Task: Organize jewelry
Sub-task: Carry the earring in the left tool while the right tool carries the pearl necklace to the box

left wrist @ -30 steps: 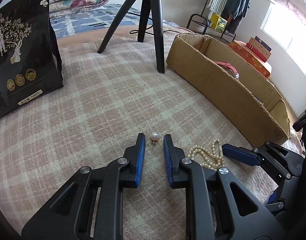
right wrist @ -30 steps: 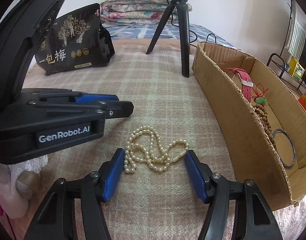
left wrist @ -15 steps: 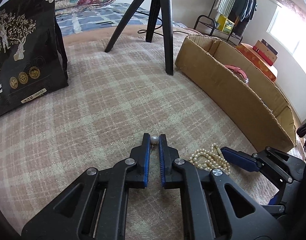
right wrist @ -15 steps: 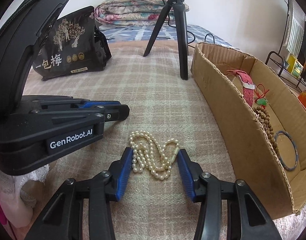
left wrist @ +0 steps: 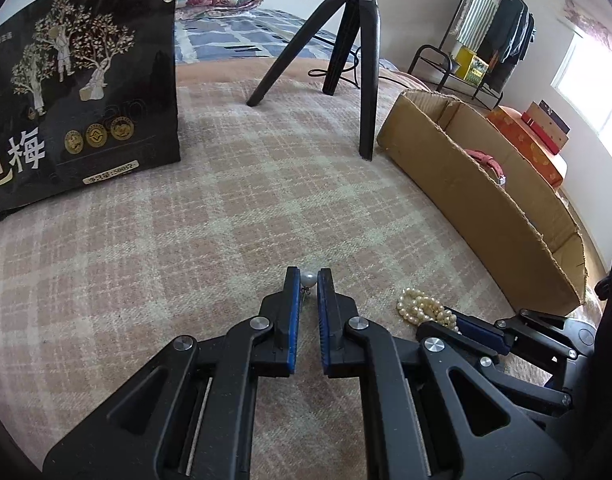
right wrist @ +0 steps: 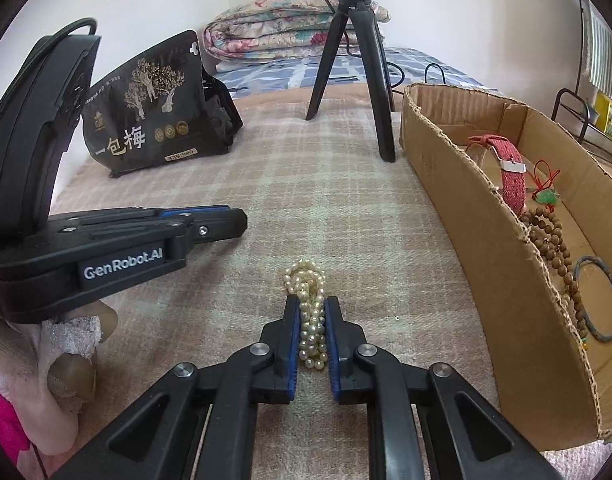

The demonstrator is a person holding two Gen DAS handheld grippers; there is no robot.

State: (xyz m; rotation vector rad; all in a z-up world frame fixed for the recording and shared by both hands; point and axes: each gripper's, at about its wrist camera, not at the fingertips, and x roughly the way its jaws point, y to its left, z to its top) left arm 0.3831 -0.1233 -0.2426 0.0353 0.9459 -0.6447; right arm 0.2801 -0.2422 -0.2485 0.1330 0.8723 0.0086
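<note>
On the pink plaid blanket (left wrist: 153, 248), the left gripper (left wrist: 308, 279) pinches a small white pearl earring (left wrist: 308, 279) while the right gripper (right wrist: 312, 320) clamps the bunched cream pearl necklace (right wrist: 310, 312) beside the brown cardboard box (right wrist: 486, 240).

Left wrist view: the camera sat low behind the left gripper (left wrist: 308, 280), close above the plaid blanket (left wrist: 185, 240), and faced forward toward the tripod (left wrist: 358, 40) and black bag (left wrist: 81, 92). Right wrist view: the camera sat equally low behind the right gripper (right wrist: 310, 308), faced the same way, and stood nearer the cardboard box (right wrist: 486, 240), looking into it. Both views shared the blanket, tripod, bag, box and pearl necklace (right wrist: 310, 320); each also caught the other gripper at its edge.
</note>
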